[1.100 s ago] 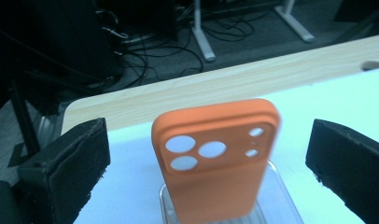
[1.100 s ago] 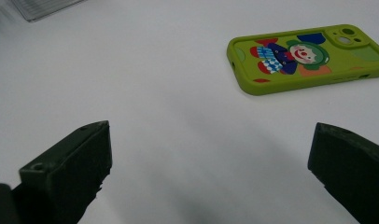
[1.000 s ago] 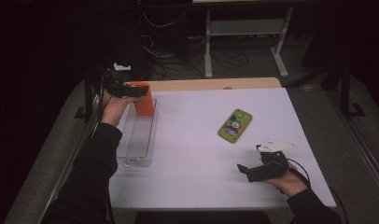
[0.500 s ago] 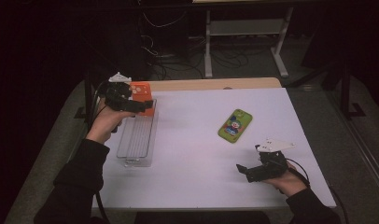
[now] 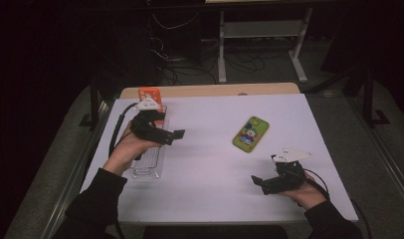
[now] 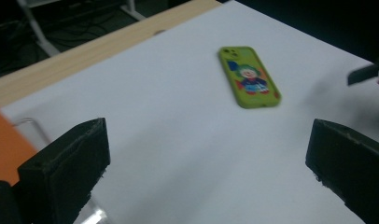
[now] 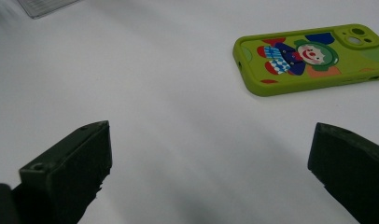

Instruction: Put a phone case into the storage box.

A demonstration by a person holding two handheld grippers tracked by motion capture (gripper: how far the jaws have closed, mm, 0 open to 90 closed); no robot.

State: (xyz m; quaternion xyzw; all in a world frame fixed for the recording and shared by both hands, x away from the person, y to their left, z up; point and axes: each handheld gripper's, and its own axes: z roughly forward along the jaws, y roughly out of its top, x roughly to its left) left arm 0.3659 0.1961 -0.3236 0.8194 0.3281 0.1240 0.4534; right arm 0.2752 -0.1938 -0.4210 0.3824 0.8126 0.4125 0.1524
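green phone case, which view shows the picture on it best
The right gripper view: the green phone case lies close and sharp there, so the clown picture and camera cutouts read clearly. The left gripper view shows it farther off and slightly blurred. The high view shows it whole but small.

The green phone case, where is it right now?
The green phone case lies flat on the white table, right of centre in the high view, beyond the right hand-held gripper.
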